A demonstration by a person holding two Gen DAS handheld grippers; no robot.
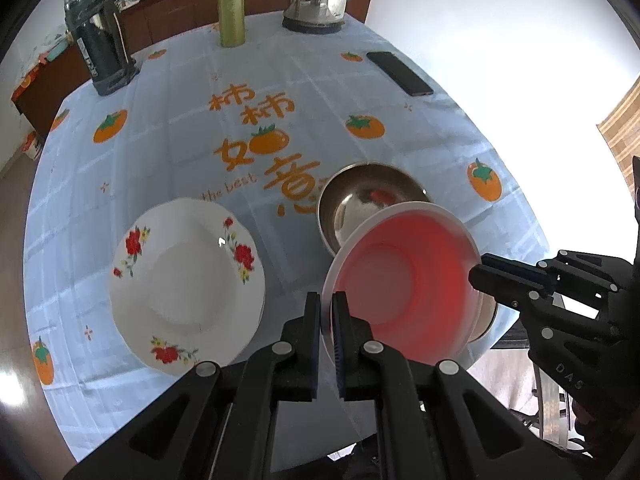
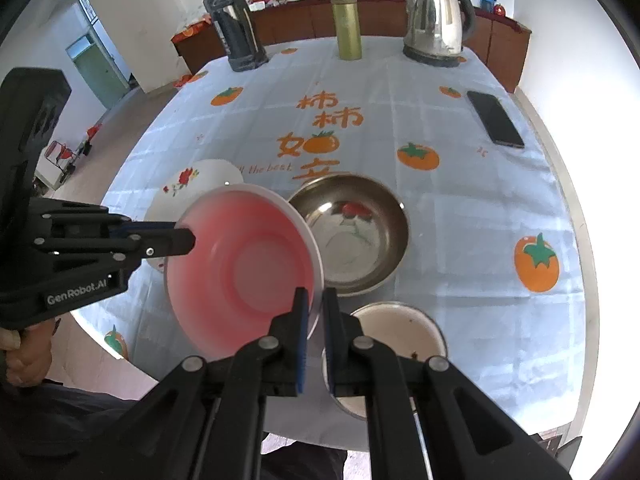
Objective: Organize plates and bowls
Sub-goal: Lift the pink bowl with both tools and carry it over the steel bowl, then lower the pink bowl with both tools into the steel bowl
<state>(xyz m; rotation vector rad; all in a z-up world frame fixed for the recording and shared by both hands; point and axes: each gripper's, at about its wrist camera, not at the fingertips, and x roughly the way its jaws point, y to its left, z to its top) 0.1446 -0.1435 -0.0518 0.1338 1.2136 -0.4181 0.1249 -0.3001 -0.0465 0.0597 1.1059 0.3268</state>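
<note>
A pink plastic bowl (image 2: 240, 268), pinched at opposite rims by the left gripper (image 1: 327, 312) and right gripper (image 2: 316, 308), hangs tilted at centre frame; steel bowl (image 2: 352, 232), floral plate (image 1: 188, 284) and enamel bowl (image 2: 400, 332) lie unstacked on the tablecloth (image 2: 460, 208), sorting seemingly barely begun.

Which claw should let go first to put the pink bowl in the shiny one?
Probably left. The right claw grips the pink bowl's rim beside the steel bowl; the left claw holds the far rim.
</note>
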